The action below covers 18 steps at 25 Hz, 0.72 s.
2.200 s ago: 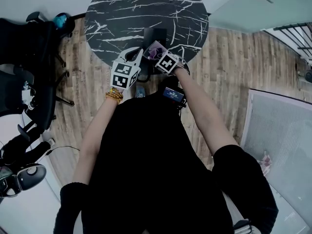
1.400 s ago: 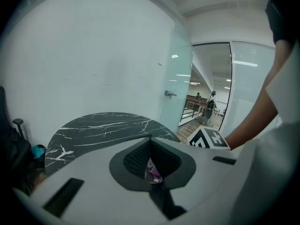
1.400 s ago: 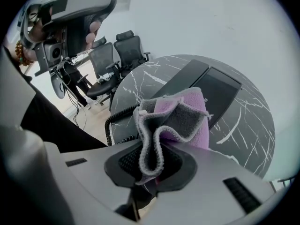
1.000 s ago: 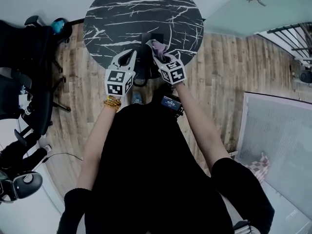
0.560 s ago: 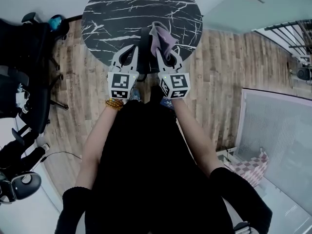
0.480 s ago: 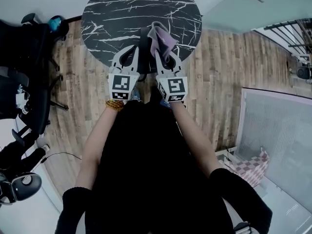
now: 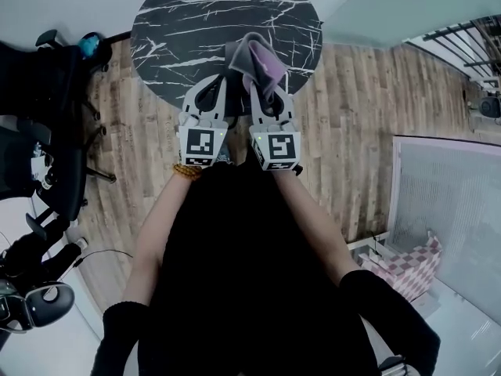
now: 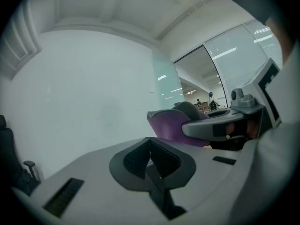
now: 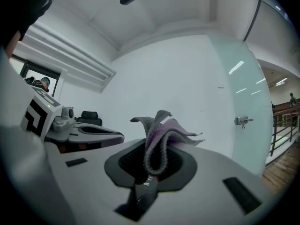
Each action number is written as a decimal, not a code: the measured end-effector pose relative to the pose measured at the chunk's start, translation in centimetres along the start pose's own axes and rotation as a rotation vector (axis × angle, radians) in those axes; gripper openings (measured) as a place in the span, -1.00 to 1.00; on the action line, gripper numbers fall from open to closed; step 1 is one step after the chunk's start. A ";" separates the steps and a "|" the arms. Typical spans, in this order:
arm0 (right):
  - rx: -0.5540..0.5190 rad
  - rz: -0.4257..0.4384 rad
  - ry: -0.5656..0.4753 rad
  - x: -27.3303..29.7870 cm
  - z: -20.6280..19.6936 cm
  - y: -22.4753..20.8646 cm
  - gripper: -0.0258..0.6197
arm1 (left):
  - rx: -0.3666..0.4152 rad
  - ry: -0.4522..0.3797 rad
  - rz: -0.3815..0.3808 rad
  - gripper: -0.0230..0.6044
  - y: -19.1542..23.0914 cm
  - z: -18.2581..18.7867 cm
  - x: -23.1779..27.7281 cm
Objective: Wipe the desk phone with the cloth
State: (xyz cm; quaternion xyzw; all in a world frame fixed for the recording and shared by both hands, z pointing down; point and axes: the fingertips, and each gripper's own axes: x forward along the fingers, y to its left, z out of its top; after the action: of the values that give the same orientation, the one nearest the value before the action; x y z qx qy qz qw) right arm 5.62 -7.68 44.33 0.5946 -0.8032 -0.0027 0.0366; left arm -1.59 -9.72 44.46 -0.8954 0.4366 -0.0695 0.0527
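The right gripper (image 9: 150, 165) is clamping a crumpled purple-grey cloth (image 9: 161, 135), holding it over the dark desk phone (image 7: 233, 53) sitting at the near edge of the round black marble-patterned tabletop (image 7: 196, 14). The left gripper (image 8: 150, 146) is hovering just beside it, jaws pressed together on nothing.

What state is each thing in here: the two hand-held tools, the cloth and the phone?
Left gripper: jaws shut, nothing between them.
Right gripper: jaws shut on the cloth.
Purple-grey cloth: bunched, sticking up out of the right jaws.
Dark desk phone: on the round black marble table, partly hidden behind the cloth.
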 end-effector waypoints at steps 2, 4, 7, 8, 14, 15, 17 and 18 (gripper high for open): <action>0.011 -0.006 0.001 -0.2 0.0 -0.3 -0.75 | -0.001 0.005 -0.005 -0.89 -0.2 -0.1 0.0; 0.015 -0.010 0.003 -0.4 0.1 -0.6 -0.75 | 0.003 0.011 -0.013 -0.89 -0.5 -0.2 0.0; 0.012 -0.024 0.006 -0.7 0.1 -1.4 -0.75 | 0.011 0.022 -0.023 -0.89 -0.8 -0.4 0.2; 0.011 -0.029 0.008 -0.9 0.0 -1.6 -0.75 | 0.010 0.025 -0.025 -0.89 -0.9 -0.5 0.3; 0.022 -0.060 0.027 -1.4 -0.6 -3.1 -0.75 | 0.000 0.039 -0.036 -0.89 -1.1 -1.0 0.5; 0.025 -0.063 0.032 -1.5 -0.7 -3.2 -0.75 | -0.001 0.041 -0.038 -0.89 -1.2 -1.1 0.5; 0.028 -0.062 0.044 -1.6 -1.1 -3.5 -0.75 | -0.001 0.046 -0.043 -0.89 -1.2 -1.3 0.7; 0.028 -0.059 0.050 -1.6 -1.2 -3.5 -0.75 | -0.003 0.049 -0.044 -0.89 -1.1 -1.4 0.7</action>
State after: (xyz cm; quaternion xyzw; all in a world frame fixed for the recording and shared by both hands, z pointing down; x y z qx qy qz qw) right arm 9.53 -7.14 45.31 0.6184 -0.7841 0.0222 0.0482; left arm -0.53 -9.62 46.11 -0.9030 0.4179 -0.0921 0.0392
